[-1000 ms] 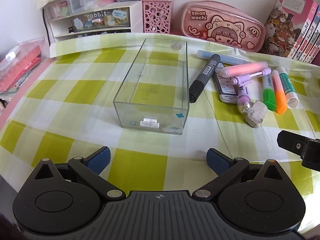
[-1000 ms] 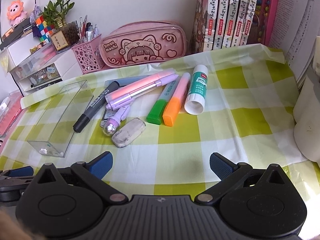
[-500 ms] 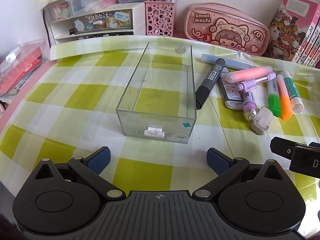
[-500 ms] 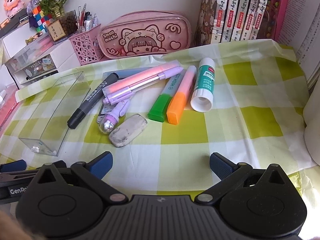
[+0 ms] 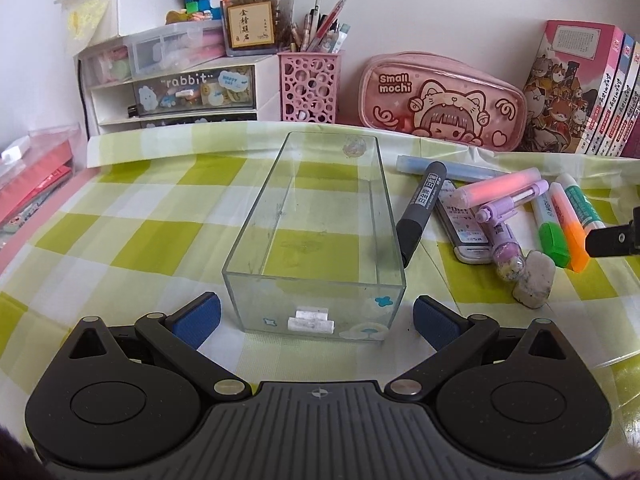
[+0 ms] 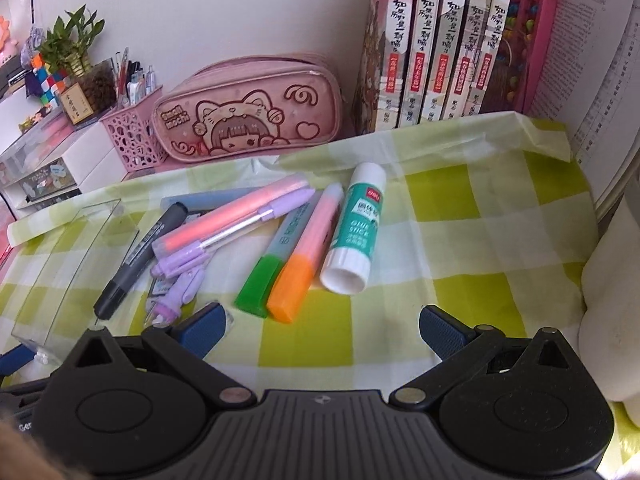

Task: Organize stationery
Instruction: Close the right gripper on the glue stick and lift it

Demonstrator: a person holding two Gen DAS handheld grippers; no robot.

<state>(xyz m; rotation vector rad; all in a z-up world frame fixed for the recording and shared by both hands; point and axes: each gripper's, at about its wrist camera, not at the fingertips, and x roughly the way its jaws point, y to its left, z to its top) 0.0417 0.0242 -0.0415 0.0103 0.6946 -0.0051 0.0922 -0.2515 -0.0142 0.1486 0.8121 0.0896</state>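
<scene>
**Now both grippers wide, nothing pinched**

Low in the left wrist view we see our left gripper spread wide, its blue pads flanking the near end of the clear tray, which sits at the centre of the frame on the green checked cloth. Right of the tray lie the black marker, the pens and a grey eraser.

Our right gripper is likewise spread and holds nothing. Just above it, at the centre of the right wrist view, lie the orange highlighter, the green highlighter and the glue stick, side by side. The pink pencil case stands behind, upper centre, with books at upper right.
</scene>
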